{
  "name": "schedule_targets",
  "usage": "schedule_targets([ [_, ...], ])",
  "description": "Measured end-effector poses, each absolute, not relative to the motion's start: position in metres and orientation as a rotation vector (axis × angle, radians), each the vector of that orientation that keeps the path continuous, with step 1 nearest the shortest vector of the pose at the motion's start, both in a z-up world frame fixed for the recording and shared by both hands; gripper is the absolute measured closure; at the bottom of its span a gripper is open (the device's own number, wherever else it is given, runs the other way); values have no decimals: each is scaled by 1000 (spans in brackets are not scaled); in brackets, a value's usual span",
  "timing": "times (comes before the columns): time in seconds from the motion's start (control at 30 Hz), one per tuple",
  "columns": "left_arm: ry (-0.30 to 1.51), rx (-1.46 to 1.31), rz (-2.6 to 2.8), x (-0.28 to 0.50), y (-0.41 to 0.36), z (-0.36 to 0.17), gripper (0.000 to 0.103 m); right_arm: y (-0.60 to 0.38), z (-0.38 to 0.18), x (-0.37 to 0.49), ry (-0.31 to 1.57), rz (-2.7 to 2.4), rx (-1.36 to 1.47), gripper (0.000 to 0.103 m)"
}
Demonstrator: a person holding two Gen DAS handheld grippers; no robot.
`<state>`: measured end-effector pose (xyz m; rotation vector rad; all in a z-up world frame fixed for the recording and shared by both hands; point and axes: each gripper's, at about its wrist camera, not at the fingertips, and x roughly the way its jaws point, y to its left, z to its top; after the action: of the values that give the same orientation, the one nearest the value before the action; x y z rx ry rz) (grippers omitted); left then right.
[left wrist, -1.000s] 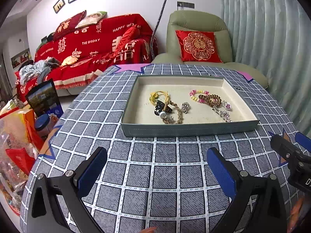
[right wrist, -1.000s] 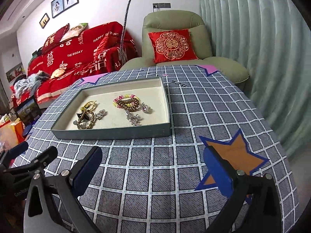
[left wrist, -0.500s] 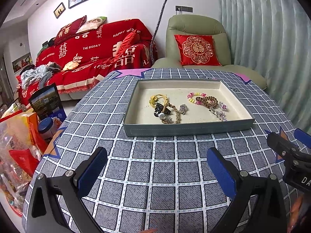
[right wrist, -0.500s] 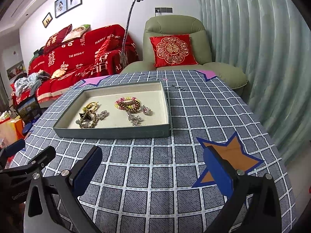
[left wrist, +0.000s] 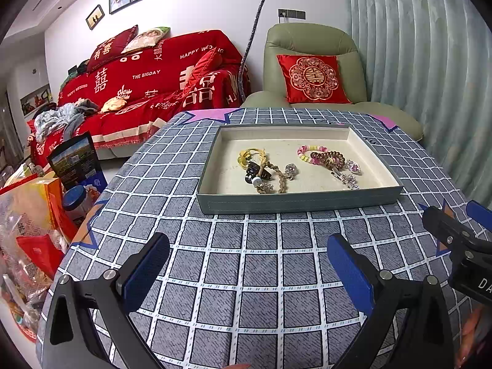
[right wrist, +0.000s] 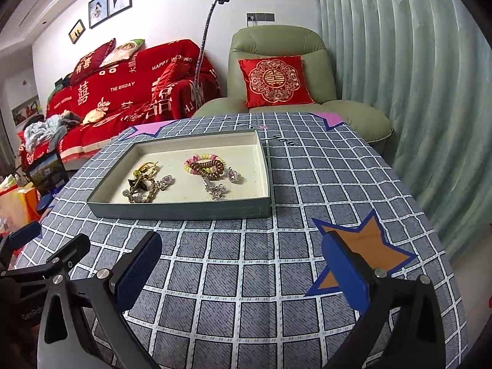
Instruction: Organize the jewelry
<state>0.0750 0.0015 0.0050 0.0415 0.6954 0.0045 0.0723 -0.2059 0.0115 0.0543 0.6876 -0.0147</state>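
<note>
Tray (left wrist: 298,203) sits farther from both open grippers than a second ago.

A tray (left wrist: 299,201) sits on the table (left wrist: 246,270), toward its far half, with both grippers — the left gripper (left wrist: 246,272) and the right gripper (right wrist: 243,269) — near the table's front edge, well apart from the tray. Inside the tray, a tangle of chains and clips (left wrist: 263,170) lies on the left and a cluster of bracelets (left wrist: 323,156) on the right, with two small brooches (left wrist: 349,173) just before it. Behind the table stand a sofa (left wrist: 147,86) on the left and an armchair (left wrist: 313,61) holding a cushion (left wrist: 312,78) — bags (left wrist: 27,215) lie beside the table's left edge.
</note>
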Motion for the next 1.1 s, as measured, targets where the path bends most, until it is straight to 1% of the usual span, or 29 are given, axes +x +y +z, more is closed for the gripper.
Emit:
schedule_targets([
  [1.1, 699, 47, 2, 72, 1, 5, 0, -203, 16, 68, 683, -10, 58, 0],
])
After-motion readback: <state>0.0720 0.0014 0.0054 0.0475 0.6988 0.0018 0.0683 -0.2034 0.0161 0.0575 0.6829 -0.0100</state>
